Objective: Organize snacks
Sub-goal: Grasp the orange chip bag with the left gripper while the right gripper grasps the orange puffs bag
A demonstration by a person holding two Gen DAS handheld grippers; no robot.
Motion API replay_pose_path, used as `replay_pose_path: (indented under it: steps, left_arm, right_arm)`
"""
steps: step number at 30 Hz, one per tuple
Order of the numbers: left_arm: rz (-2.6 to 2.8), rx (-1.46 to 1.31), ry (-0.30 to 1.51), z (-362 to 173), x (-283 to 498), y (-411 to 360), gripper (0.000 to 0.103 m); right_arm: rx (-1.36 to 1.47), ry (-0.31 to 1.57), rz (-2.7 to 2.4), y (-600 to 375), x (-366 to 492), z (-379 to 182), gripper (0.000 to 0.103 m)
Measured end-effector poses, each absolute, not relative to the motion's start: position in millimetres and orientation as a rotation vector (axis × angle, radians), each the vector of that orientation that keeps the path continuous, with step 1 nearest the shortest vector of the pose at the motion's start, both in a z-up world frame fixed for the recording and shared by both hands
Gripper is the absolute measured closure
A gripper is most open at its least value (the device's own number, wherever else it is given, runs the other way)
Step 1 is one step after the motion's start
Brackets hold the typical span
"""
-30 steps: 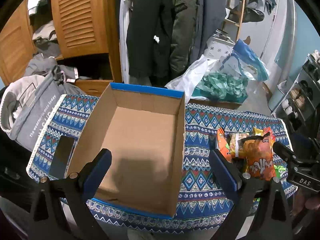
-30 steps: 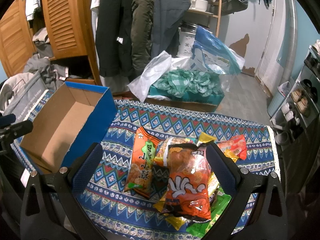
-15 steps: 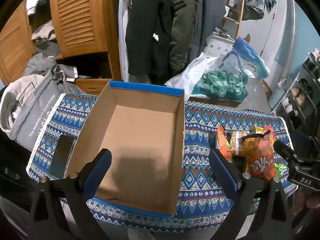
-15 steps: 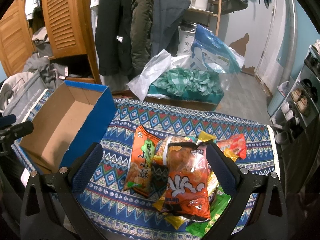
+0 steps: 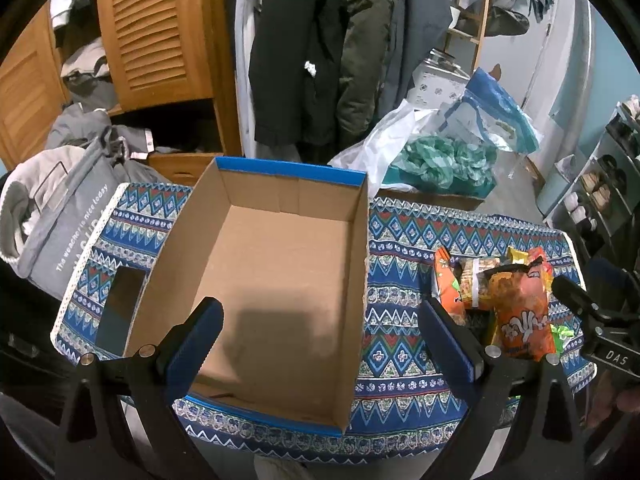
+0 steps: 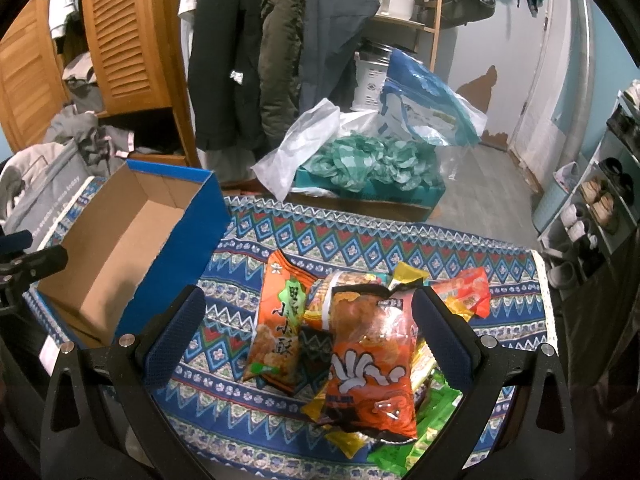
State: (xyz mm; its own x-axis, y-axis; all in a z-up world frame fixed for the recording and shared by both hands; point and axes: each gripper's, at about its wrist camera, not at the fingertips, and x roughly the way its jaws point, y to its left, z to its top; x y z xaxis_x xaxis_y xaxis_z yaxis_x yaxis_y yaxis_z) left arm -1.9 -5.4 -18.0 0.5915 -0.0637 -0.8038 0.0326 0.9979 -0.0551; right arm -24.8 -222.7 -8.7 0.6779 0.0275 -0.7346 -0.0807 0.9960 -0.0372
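An empty cardboard box (image 5: 280,280) with blue rim sits on the patterned tablecloth; it also shows in the right wrist view (image 6: 120,240) at left. A pile of snack packets lies to its right, topped by an orange packet (image 6: 370,364) with an orange-green packet (image 6: 280,328) beside it; the pile shows in the left wrist view (image 5: 516,308) too. My left gripper (image 5: 320,340) is open, empty, above the box's near end. My right gripper (image 6: 308,336) is open, empty, hovering over the pile.
The tablecloth (image 6: 360,240) covers a small table. A dark phone-like slab (image 5: 120,312) lies left of the box. Behind the table are a grey laundry bag (image 5: 52,216), plastic bags with green cloth (image 6: 372,160), hanging coats and a shoe rack (image 6: 600,200).
Both views have shifted only slightly; the right gripper has edged a little closer to the snack pile. Nothing was grasped or moved.
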Motion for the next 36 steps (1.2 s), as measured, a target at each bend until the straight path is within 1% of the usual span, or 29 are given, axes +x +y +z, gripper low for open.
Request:
replay_pose_path:
  steps: [1,9,18,32,36]
  left_arm:
    - [-0.052,-0.034,0.944,-20,0,-6,0.004]
    - [-0.073,-0.027,1.049,-40,17,-20,0.004]
    - [-0.137,0.008,1.098,-45,34,-53,0.004]
    - [-0.124,0.072,1.206,-86,55,-94,0.004]
    - [-0.115,0.085,1.22,-96,59,-105,0.004]
  right_arm:
    - [-0.069,0.826,0.056,-231,-27,-17,0.002]
    - [-0.072,0.853,0.009,-244,-19,-21,0.002]
    - [-0.03,0.934,-0.046,-272,3,-39,0.002]
    - [-0.024,1.109,-0.09,-289,13,-102,0.002]
    - [-0.019,1.127,-0.089,-288,12,-111,0.002]
